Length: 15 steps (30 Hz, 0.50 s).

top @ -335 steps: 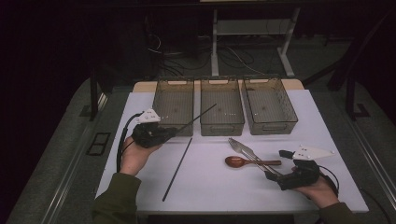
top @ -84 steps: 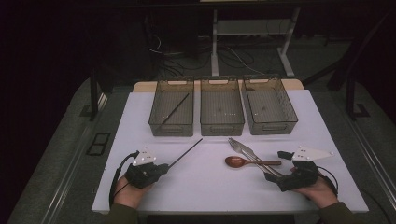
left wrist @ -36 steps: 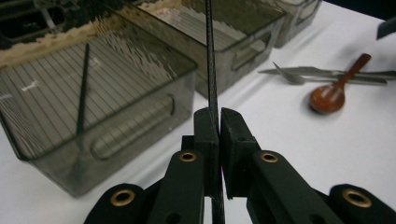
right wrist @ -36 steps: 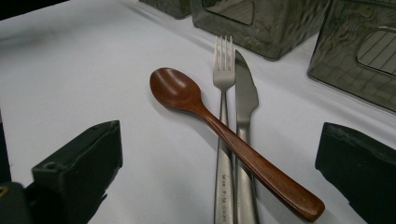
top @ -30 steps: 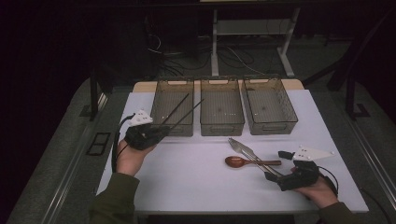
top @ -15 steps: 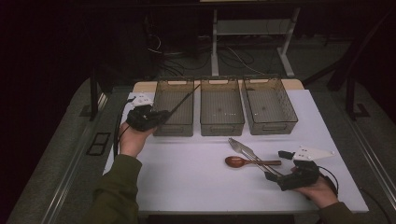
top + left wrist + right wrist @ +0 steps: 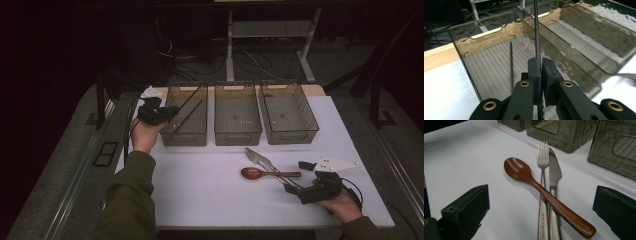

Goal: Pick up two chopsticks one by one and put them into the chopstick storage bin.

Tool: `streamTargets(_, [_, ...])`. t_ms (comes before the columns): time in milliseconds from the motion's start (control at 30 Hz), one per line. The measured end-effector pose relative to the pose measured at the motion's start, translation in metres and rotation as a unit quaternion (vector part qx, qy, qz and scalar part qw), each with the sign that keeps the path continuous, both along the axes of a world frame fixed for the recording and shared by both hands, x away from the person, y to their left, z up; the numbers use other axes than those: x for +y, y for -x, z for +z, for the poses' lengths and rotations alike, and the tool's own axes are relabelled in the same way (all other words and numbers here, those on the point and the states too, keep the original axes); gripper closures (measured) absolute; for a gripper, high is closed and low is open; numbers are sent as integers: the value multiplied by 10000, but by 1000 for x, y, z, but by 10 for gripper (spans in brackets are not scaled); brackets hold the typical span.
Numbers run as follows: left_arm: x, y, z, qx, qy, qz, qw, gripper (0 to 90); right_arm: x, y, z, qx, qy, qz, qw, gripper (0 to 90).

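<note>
White table (image 7: pixel 200 190): one chopstick (image 7: pixel 511 65) lies in the left bin (image 7: pixel 186 134), the left gripper (image 7: pixel 541 72) pinches the second (image 7: pixel 537 37) above it, while the spoon (image 7: pixel 541 190), fork (image 7: pixel 542 182) and knife (image 7: pixel 554 185) wait before the wide-open right gripper (image 7: pixel 295 192).

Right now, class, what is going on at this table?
A person is sorting utensils into three bins. The left tongs are shut on a black chopstick, held over the left bin, where another chopstick already lies. The right tongs rest open on the table facing a wooden spoon lying across a fork and knife.
</note>
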<state>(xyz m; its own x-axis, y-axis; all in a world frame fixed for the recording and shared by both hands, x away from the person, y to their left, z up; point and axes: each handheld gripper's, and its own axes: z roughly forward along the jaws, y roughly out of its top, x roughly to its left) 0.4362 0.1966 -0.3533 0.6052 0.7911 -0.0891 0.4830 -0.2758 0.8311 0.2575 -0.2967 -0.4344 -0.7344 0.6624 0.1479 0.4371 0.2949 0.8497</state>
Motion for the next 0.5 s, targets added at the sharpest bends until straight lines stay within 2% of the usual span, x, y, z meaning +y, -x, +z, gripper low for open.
streamTargets(167, [0,-10,-8,96,94,134,9998,848,0,0,0,11,-12,-10,10000,2])
streamTargets(333, [0,-18,-20,298,-11,240,9993,848,0,1,0,15,-19,-10,10000,2])
streamTargets(500, [-4,-23,-29,497,-186,240,9983,848,-1,0,0,13,-34,-20,10000,2])
